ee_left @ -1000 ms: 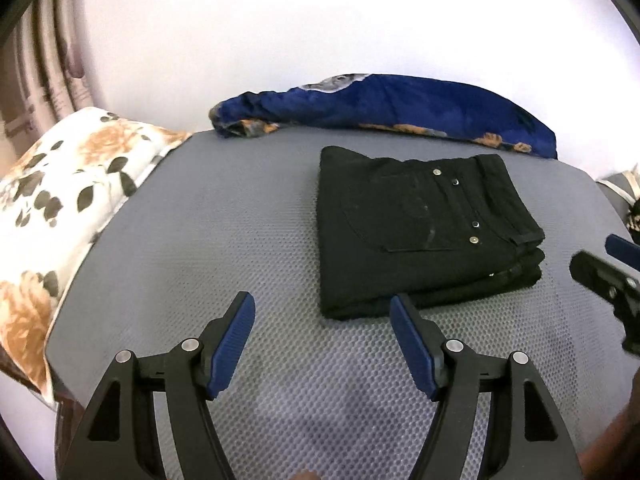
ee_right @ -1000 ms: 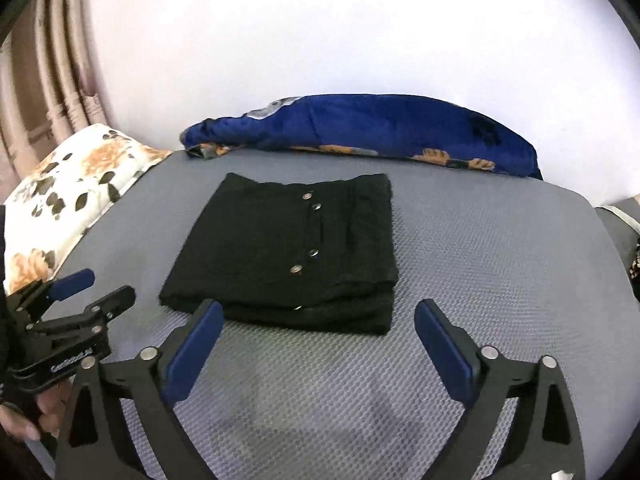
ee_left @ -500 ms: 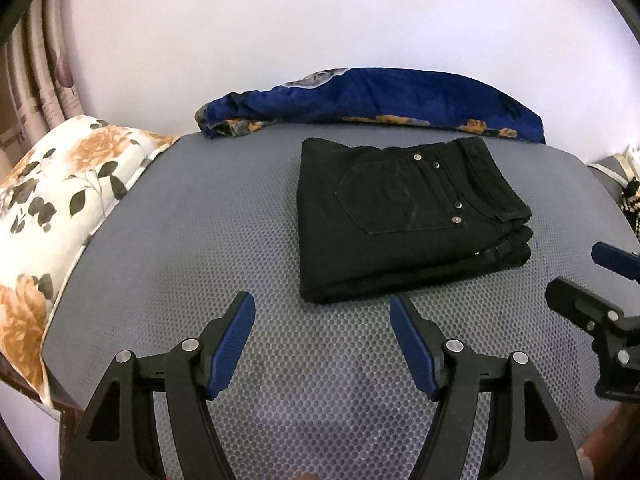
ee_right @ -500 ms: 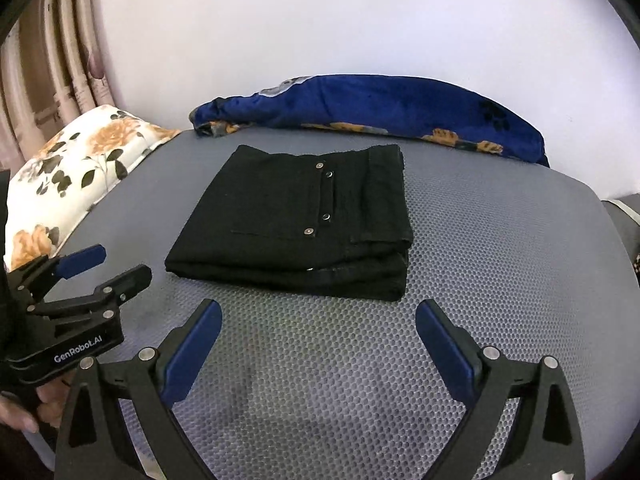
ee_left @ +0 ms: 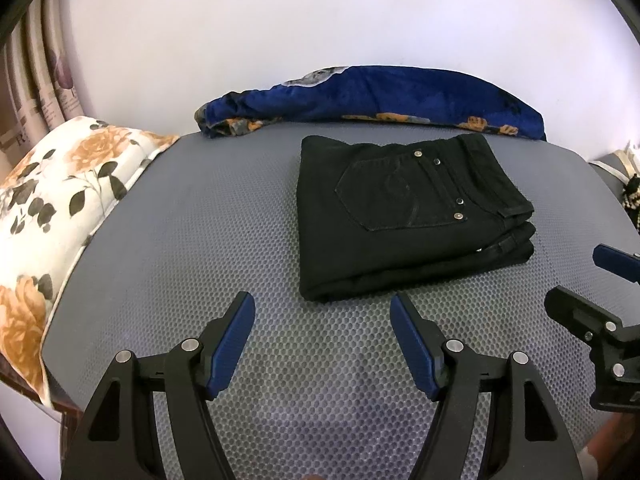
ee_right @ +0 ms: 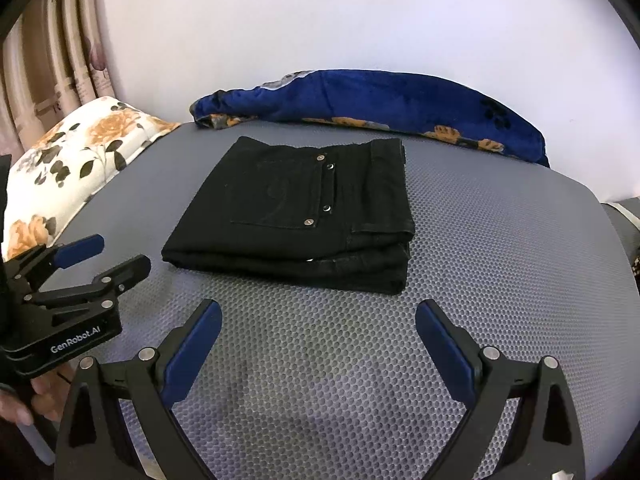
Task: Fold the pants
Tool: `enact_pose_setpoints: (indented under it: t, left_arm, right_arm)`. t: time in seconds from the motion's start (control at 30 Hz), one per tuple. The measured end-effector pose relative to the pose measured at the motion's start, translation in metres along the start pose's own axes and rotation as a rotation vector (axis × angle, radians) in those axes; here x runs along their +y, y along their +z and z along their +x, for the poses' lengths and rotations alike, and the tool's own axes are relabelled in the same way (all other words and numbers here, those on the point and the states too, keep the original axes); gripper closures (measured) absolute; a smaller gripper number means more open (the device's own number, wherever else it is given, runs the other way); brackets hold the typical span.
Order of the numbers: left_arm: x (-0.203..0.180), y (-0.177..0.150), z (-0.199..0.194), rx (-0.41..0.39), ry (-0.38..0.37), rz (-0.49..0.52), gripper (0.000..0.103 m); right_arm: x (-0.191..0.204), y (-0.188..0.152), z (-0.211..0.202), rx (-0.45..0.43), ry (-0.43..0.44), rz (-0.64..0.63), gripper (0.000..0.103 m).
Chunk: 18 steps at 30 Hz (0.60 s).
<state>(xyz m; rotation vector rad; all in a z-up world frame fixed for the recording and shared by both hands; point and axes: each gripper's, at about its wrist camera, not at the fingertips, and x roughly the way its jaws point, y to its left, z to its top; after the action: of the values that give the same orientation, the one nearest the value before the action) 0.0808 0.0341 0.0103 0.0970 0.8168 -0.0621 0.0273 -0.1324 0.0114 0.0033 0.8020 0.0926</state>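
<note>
The pants [ee_left: 404, 220] lie as a compact black stack, several layers deep, in the upper middle of the left wrist view, on the grey mat [ee_left: 208, 248]. The back pocket and its rivets face up, the waistband end points to the right of the frame, and the layered edges show along the near side. By the look of it the folding is done, and what is left is to leave the stack alone or tidy it. To do that well, keep both claws clear of the near layered edge, which would catch and peel open; any squaring-up is best done by a flat press on top, not a pinch.

The left gripper [ee_left: 322, 340] sits low in the frame, fingers spread wide and holding nothing, short of the stack. The right gripper [ee_right: 318, 344] is likewise spread and empty, aimed at the stack's near edge from lower centre. Each shows at the other's frame edge.

Behind the pants lies a blue blanket [ee_left: 380, 96]; a floral pillow [ee_left: 60, 200] fills the left.
</note>
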Motion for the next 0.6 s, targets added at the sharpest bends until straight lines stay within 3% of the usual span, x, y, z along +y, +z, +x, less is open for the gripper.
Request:
enact_pose_setpoints:
  t: [0.6]
  left_arm:
    - [-0.005,-0.0044,-0.0059,-0.028,0.034,0.025,0.032]
  right_arm:
    - [-0.0023,-0.0019,0.0031,0.011,0.001,0.0,0.007]
